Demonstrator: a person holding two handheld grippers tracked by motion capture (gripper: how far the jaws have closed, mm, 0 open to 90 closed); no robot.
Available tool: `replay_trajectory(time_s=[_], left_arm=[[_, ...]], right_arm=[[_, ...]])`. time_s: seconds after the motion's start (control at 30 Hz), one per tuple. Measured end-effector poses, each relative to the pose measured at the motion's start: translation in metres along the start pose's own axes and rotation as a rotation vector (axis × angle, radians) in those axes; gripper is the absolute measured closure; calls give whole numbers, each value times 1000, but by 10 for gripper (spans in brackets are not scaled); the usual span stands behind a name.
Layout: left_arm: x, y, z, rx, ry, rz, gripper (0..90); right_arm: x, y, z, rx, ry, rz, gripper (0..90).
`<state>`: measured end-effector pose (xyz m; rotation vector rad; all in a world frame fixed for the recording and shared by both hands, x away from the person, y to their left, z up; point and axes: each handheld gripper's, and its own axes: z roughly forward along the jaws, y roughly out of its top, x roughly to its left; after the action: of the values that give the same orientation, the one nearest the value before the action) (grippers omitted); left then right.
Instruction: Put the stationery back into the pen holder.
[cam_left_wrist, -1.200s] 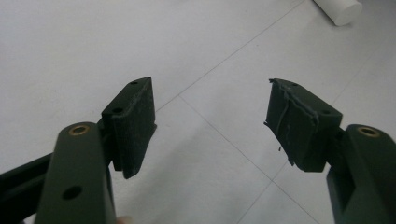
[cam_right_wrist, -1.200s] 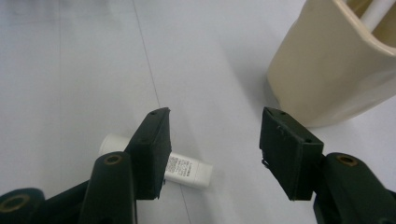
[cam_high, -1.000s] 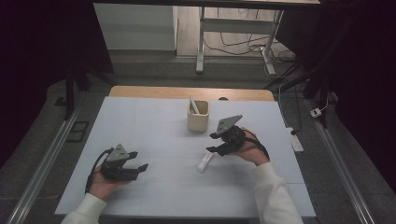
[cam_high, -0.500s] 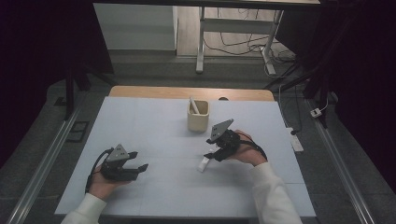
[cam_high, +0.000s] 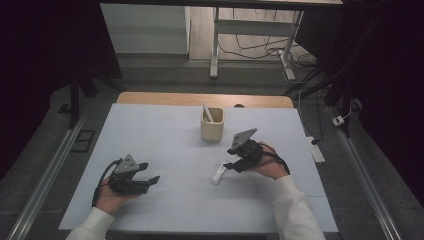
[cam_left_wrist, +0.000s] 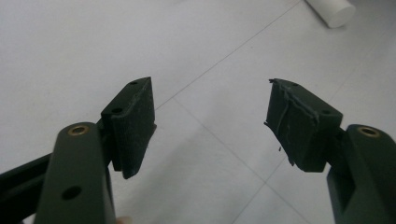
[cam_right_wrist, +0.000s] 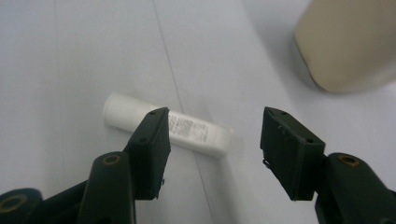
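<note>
Right gripper view: the right gripper (cam_right_wrist: 212, 140) has jaws apart, just closing a little, gripping nothing. A white tube (cam_right_wrist: 166, 130) lies flat on the table (cam_right_wrist: 70, 56) just beyond its fingertips, partly behind one finger. Farther off stands a beige cup (cam_right_wrist: 350, 42). The left gripper (cam_left_wrist: 210, 116) is wide open and empty.

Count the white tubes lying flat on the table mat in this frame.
1. The white tube lies on the mat just in front of the right tongs, whose jaws stand open around nothing. Another pale stick-like item stands inside the beige cup; its kind is unclear.
</note>
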<state>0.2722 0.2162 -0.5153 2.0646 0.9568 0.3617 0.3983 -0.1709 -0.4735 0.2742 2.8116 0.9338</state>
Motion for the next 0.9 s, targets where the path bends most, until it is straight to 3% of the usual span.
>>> replay_trajectory(time_s=[0.27,0.43,0.63,0.9], left_arm=[[-11,7,6,8,-19,16,308],[-15,12,8,0,-45,4,306],[-21,19,15,13,-44,11,306],[-24,24,21,25,-43,-3,305]], right_arm=[[17,-33,-28,-71,-73,108,458],[31,-58,-39,-101,-131,172,457],[44,-87,-52,-138,-199,223,457],[50,-111,-65,-186,-246,283,456]])
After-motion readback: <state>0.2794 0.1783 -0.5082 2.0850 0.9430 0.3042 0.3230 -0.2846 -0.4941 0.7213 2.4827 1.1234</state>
